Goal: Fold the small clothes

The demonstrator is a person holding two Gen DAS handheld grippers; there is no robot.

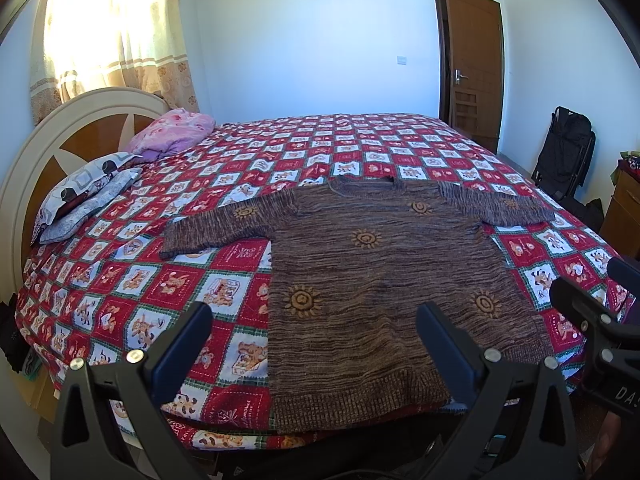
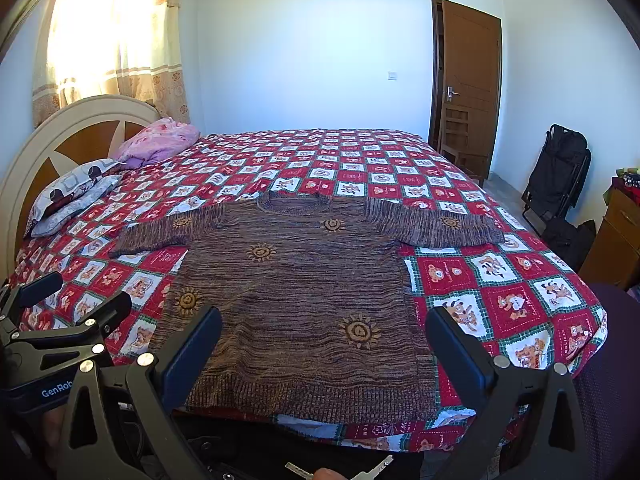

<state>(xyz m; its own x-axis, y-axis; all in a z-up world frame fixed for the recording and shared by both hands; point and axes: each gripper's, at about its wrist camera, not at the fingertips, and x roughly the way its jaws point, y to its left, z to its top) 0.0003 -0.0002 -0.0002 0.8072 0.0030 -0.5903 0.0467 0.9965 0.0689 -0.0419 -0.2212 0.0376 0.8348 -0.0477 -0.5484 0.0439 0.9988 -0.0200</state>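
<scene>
Both claws, left claw and right claw, wide open, empty, above the flat brown sweater.

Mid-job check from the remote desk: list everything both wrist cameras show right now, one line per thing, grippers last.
Brown knitted sweater with orange sun motifs: one, brown, spread flat on the bed's near edge, sleeves out.
Red-and-white checked cartoon bedspread: one, covering the bed.
Grey patterned pillows: two, stacked by the headboard.
Pink bundled blanket: one, beside the pillows.
Cream-and-brown rounded headboard: one, far left.
Beige patterned curtain: one, over the bright window.
Brown wooden door: one, far right wall.
Black folded chair: one, against the right wall.
Brown wooden cabinet: one, right edge.
Left gripper: black, open, above the sweater's hem.
Right gripper: black, open, above the hem.
</scene>
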